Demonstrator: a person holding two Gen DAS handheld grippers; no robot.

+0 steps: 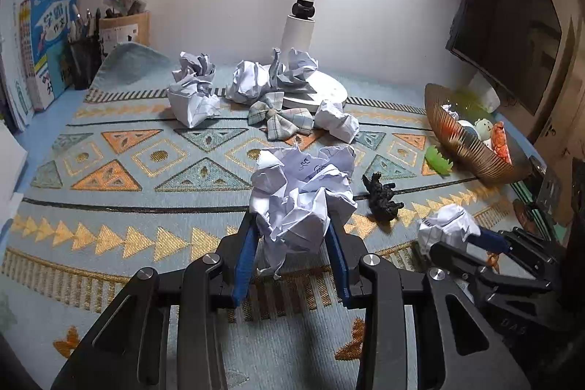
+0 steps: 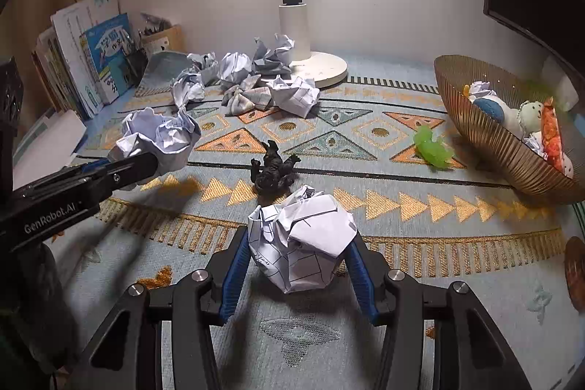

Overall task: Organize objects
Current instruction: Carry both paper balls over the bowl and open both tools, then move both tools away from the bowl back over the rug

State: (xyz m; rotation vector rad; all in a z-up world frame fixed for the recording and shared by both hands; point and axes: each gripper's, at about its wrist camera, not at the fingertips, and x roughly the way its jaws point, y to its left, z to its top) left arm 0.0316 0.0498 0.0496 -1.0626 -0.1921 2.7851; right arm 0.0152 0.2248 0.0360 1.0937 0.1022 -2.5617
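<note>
My left gripper (image 1: 290,225) is shut on a large crumpled white paper ball (image 1: 299,196), held above the patterned mat; the right wrist view shows that ball (image 2: 161,137) at the left, raised off the mat. My right gripper (image 2: 298,243) is shut on a second crumpled paper ball (image 2: 303,233) printed with lines, low over the mat's front. In the left wrist view that gripper (image 1: 453,242) and its ball (image 1: 446,223) sit at the lower right. A black toy figure (image 2: 272,169) lies on the mat between the two grippers.
Several more paper balls (image 1: 192,90) and a plaid bow (image 1: 279,116) lie near the white lamp base (image 1: 329,86). A ribbed bronze bowl (image 2: 486,141) at the right holds small toys, with a green toy (image 2: 433,148) beside it. Books (image 2: 106,61) and a pen holder (image 1: 84,61) stand at the back left.
</note>
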